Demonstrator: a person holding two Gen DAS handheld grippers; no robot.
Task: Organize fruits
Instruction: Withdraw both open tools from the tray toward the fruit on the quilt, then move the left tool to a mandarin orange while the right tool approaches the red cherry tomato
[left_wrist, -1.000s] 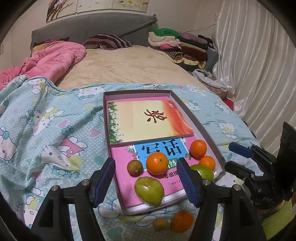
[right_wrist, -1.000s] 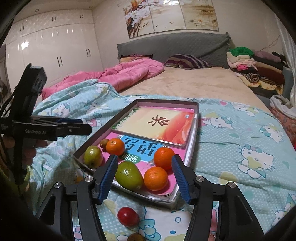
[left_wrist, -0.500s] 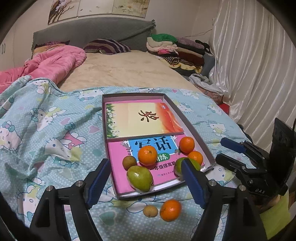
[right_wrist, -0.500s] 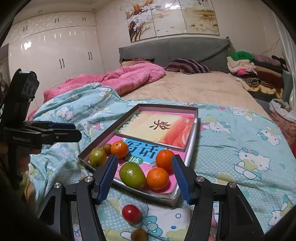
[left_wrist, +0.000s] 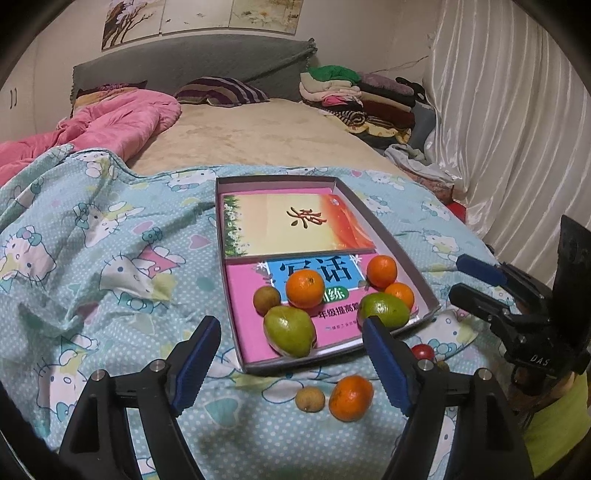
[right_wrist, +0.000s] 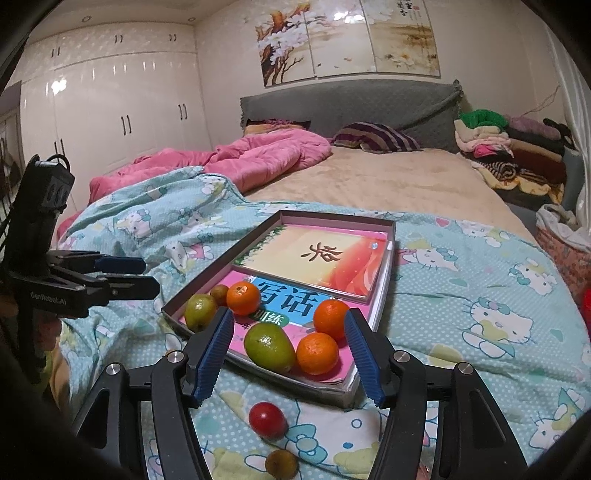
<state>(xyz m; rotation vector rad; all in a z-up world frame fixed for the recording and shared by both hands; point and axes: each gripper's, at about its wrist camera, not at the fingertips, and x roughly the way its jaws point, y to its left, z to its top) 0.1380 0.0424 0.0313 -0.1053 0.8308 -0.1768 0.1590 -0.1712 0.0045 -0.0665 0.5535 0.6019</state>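
Observation:
A shallow grey tray (left_wrist: 424, 286) (right_wrist: 207, 275) lies on the blanket with books in it. On the books sit three oranges (left_wrist: 305, 288), two green pears (left_wrist: 289, 331) (right_wrist: 269, 347) and a small brown fruit (left_wrist: 267, 300). On the blanket in front lie an orange (left_wrist: 351, 397), a small tan fruit (left_wrist: 310, 399), a red tomato (right_wrist: 267, 420) and a brown fruit (right_wrist: 281, 464). My left gripper (left_wrist: 291, 362) is open and empty, above the loose orange. My right gripper (right_wrist: 288, 354) is open and empty, above the tomato.
A Hello Kitty blanket (left_wrist: 92, 266) covers the near bed. A pink quilt (right_wrist: 258, 155) and striped pillow (left_wrist: 221, 92) lie further back. Folded clothes (left_wrist: 354, 96) are stacked at the far right, beside a white curtain (left_wrist: 509, 129).
Both grippers have pulled back from the tray and risen. The loose fruits on the blanket now show more fully. No fruit has moved.

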